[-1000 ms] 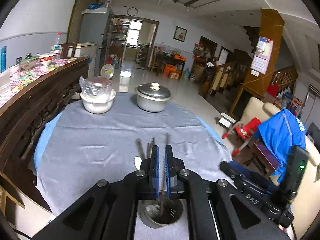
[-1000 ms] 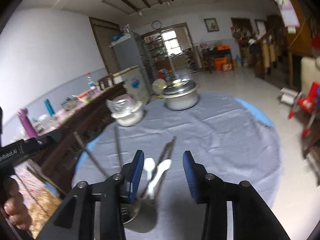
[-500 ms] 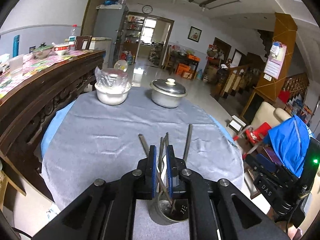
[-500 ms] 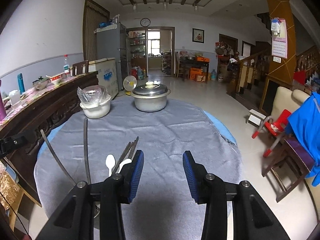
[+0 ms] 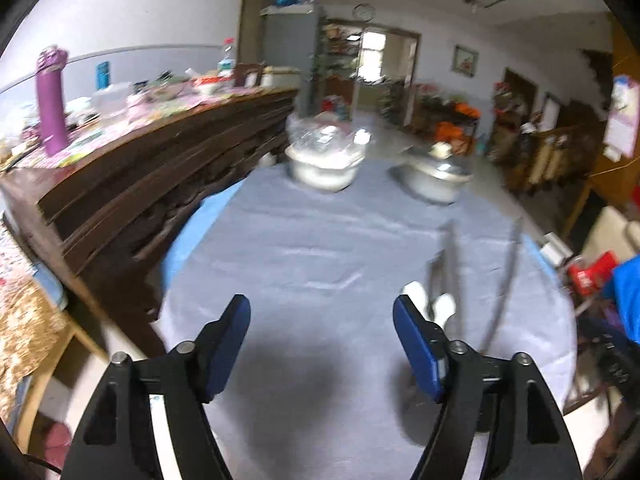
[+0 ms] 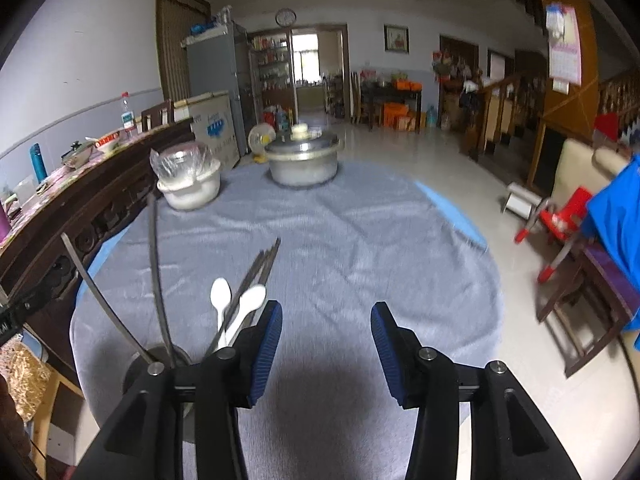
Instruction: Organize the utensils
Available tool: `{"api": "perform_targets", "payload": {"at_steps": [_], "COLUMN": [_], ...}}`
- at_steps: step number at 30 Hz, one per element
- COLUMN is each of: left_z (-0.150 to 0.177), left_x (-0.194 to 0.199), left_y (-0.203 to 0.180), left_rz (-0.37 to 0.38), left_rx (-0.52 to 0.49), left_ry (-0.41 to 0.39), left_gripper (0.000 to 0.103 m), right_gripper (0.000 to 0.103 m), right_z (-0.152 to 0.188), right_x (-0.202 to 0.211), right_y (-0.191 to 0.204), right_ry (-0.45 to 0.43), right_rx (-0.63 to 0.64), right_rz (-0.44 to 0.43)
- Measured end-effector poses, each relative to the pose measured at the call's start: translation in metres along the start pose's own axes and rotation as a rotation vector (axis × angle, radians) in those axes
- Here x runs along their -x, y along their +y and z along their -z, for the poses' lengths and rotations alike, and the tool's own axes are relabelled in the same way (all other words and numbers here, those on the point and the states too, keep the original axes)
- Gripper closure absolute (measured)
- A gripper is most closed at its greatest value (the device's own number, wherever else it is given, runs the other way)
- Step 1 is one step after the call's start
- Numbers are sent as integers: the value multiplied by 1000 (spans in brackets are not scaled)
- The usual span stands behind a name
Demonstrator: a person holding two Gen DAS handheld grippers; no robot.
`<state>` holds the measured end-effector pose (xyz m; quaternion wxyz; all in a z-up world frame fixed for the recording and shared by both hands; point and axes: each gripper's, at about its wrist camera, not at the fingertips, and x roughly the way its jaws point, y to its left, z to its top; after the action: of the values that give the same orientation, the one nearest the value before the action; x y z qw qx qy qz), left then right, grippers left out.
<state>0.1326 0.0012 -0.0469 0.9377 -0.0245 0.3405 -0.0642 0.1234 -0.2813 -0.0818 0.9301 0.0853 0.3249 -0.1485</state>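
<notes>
- The left claw (image 5: 322,316) is released: its two blue pads (image 5: 228,340) stand wide apart and nothing is between them.
- Under the left claw there is only the grey tablecloth (image 5: 320,248), with a dark shadow on it just below the pads.
- The utensils (image 5: 460,280) stand just to the right of the left claw's right pad; two white spoons (image 5: 440,306) and some long dark metal handles rise there, all blurred.
- The right claw (image 6: 326,330) is also released, with its ribbed blue pads (image 6: 268,344) apart and holding nothing.
- The metal holder cup (image 6: 160,356) stands to the left of the right claw, partly hidden behind its left finger.
- In the cup stand two white spoons (image 6: 221,296), a bundle of dark chopsticks (image 6: 256,276) that leans toward the far right, and two long metal handles (image 6: 154,272) that lean to the left.
- The spoon bowls are just beside the tip of the right claw's left pad; I cannot tell if they touch it.
- Far in front of both claws, on the far edge of the table, there are a white bowl covered with plastic (image 6: 188,184) on the left and a metal pot with lid (image 6: 304,160) on the right, near each other but apart.
- A dark wooden sideboard (image 5: 140,184) runs along the left side of the table.
</notes>
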Motion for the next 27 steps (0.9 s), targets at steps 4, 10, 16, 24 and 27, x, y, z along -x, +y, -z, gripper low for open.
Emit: {"api": "perform_targets", "payload": {"at_steps": [4, 10, 16, 24, 27], "left_z": [17, 31, 31, 21, 18], "left_x": [-22, -41, -43, -30, -27], "left_y": [19, 27, 28, 25, 24], "left_rz": [-48, -97, -115, -158, -171], "left_rx": [39, 31, 21, 2, -2], "left_ry": [76, 132, 130, 77, 67], "left_gripper": [28, 28, 28, 28, 28], "right_gripper": [53, 53, 53, 53, 53], "right_z": [18, 27, 27, 25, 25], "right_x": [-27, -45, -53, -53, -53], "right_y": [-14, -22, -17, -17, -17], "right_ry": [94, 138, 156, 156, 157], "right_rx": [-60, -92, -89, -91, -90], "right_rz": [-39, -56, -75, -89, -90]}}
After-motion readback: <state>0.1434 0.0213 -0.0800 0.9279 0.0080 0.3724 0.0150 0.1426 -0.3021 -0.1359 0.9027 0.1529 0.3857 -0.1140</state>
